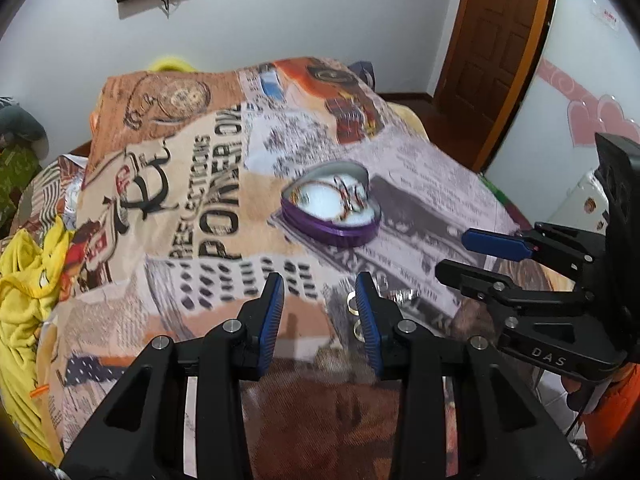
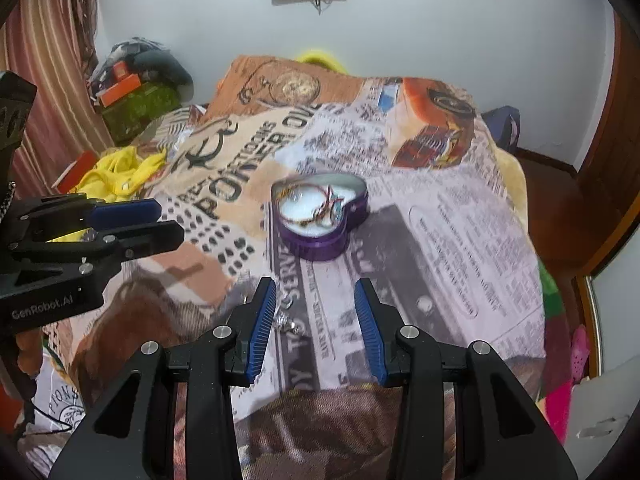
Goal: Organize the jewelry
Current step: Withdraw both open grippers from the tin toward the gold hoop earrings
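A purple heart-shaped tin (image 1: pixel 332 230) stands open on the printed blanket, with white padding and a red-gold bracelet (image 1: pixel 351 196) inside; it also shows in the right wrist view (image 2: pixel 320 240). My left gripper (image 1: pixel 320 284) is open and empty, hovering short of the tin. Gold rings (image 1: pixel 353 303) and a small silver piece (image 1: pixel 402 294) lie on the blanket beside its right finger. My right gripper (image 2: pixel 315 288) is open and empty, above the blanket in front of the tin. Small silver jewelry (image 2: pixel 289 320) lies by its left finger.
The printed blanket (image 1: pixel 208 184) covers a bed. Yellow clothes (image 1: pixel 28 280) lie at its left edge, and a pile of boxes and bags (image 2: pixel 136 92) sits beyond. A wooden door (image 1: pixel 492 40) stands at the right. Each gripper shows in the other's view (image 1: pixel 464 252) (image 2: pixel 168 224).
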### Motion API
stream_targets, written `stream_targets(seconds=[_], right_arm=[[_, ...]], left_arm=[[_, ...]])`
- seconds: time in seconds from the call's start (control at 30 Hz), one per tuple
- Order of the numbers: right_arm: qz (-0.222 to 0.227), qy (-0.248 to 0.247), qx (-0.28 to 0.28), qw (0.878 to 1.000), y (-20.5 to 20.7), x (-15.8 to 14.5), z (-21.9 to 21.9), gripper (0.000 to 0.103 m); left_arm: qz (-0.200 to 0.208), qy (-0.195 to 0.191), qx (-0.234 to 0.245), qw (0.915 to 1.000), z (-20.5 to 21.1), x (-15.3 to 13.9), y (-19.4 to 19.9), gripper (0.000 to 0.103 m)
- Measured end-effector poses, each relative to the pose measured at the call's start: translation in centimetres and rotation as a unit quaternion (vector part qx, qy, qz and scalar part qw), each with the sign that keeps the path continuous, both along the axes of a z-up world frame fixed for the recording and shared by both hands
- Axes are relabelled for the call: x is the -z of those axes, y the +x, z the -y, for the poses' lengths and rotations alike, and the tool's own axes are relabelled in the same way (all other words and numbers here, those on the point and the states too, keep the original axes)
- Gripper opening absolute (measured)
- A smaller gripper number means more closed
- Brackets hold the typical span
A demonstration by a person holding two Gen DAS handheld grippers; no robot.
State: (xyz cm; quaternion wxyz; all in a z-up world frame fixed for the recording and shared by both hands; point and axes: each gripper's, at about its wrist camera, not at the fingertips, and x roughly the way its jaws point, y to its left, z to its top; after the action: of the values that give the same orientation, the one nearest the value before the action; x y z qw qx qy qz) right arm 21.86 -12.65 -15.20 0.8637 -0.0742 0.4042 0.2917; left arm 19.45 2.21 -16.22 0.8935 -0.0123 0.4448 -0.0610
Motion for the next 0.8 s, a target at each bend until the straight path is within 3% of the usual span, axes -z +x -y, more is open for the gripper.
stream_targets(seconds=[0.53,0.8], right_arm=[[-0.058,-0.023,-0.028,0.998,0.0,4.9,-1.9,0.037],[-0.040,-0.022,-0.034,0.998,-0.3,5.2,-2.3,0.036]], left_arm=[[-0.049,-0.004,-0.004,0.9988,0.0,4.1,0.2,0.036],[-0.048,-0.010,-0.003,0.9988,0.0,4.3,0.1,0.036]])
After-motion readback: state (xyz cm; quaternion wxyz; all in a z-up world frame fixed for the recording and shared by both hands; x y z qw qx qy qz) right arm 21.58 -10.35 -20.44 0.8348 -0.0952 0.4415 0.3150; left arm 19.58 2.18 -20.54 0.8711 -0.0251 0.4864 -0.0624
